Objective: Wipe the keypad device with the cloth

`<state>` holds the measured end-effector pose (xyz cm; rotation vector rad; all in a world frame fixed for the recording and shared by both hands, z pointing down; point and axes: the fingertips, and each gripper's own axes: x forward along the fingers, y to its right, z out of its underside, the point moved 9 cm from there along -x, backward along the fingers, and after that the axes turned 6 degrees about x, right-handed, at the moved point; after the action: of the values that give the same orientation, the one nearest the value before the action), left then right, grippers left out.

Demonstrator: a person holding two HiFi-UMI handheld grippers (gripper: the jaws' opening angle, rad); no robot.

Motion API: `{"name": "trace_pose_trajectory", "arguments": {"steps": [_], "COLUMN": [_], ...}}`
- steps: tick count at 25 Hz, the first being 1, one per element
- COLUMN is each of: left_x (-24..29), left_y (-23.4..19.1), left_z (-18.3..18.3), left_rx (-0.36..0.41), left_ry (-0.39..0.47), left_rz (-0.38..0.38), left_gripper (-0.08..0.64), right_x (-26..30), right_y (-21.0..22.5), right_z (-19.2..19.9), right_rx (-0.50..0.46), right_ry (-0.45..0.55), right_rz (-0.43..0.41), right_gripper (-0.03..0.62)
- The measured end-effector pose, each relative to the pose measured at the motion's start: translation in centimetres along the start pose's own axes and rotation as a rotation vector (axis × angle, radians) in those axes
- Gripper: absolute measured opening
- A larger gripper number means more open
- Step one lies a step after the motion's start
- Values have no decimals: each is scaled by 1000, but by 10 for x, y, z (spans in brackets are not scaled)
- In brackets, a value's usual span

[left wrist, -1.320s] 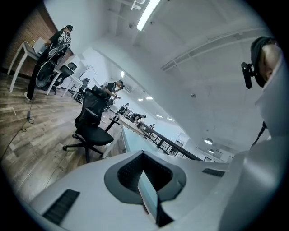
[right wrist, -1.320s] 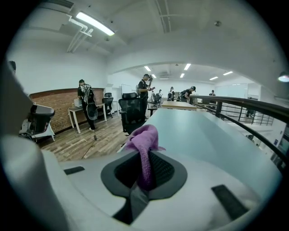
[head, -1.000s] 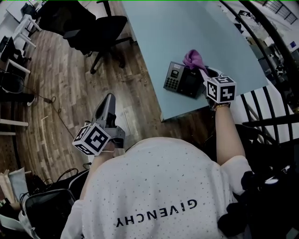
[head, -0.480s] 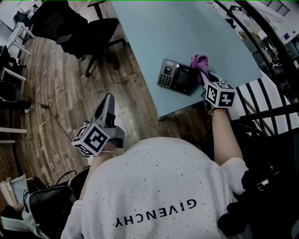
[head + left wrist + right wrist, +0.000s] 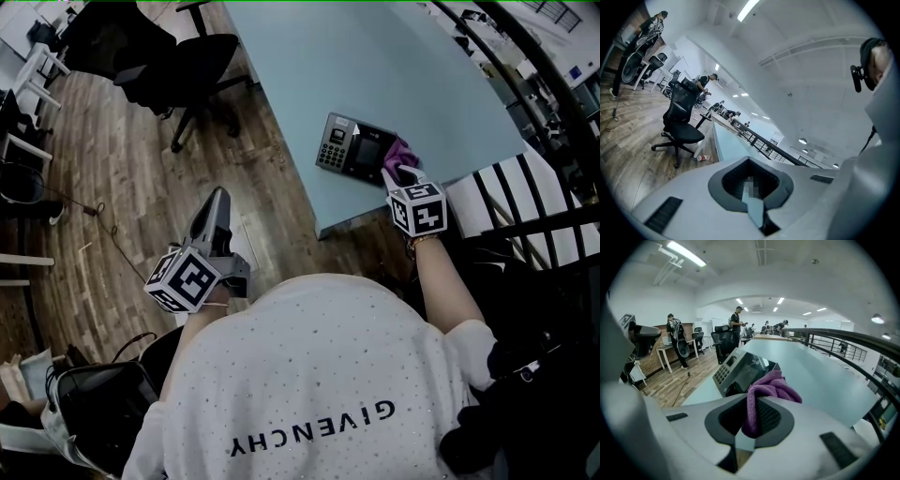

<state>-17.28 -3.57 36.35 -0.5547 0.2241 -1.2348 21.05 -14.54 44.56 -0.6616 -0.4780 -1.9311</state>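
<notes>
Head view: the right gripper (image 5: 399, 172) holds a purple cloth (image 5: 398, 152) against the keypad device (image 5: 347, 147) near the table (image 5: 309, 66) edge, the left gripper (image 5: 217, 202) low over the wooden floor (image 5: 122, 169); left gripper view: jaws closed together, empty; right gripper view: 2 jaws clamped on the cloth, beside the device's screen.

keypad device (image 5: 339, 146): 1 | cloth (image 5: 400, 150): 1 | left tongs (image 5: 218, 195): 1 | right tongs (image 5: 397, 175): 1 | table (image 5: 375, 56): 1

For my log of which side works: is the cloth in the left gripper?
No, the left gripper is shut on nothing, while the purple cloth is pinched by the right gripper.
</notes>
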Motion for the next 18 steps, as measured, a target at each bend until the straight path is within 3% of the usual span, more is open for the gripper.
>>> {"name": "trace_pose_trajectory", "arguments": {"steps": [3, 8, 11, 14, 16, 18], "left_x": [-1, -1, 0, 2, 3, 4], "left_y": [0, 1, 2, 2, 0, -1], "left_z": [0, 4, 4, 3, 3, 4], "left_rx": [-2, -8, -7, -9, -11, -15], "left_ry": [1, -3, -5, -4, -4, -5], "left_rz": [5, 15, 24, 29, 31, 33], "left_gripper": [0, 0, 0, 0, 0, 0], "right_x": [0, 1, -4, -13, -26, -41], "right_y": [-6, -24, -31, -30, -21, -4], "right_z": [7, 24, 35, 36, 25, 0], "right_rx": [-92, -447, -568, -581, -487, -354], "right_ry": [-43, -149, -213, -216, -130, -9], "right_rz": [0, -20, -59, -115, -121, -74], "right_gripper": [31, 31, 31, 31, 29, 29]}}
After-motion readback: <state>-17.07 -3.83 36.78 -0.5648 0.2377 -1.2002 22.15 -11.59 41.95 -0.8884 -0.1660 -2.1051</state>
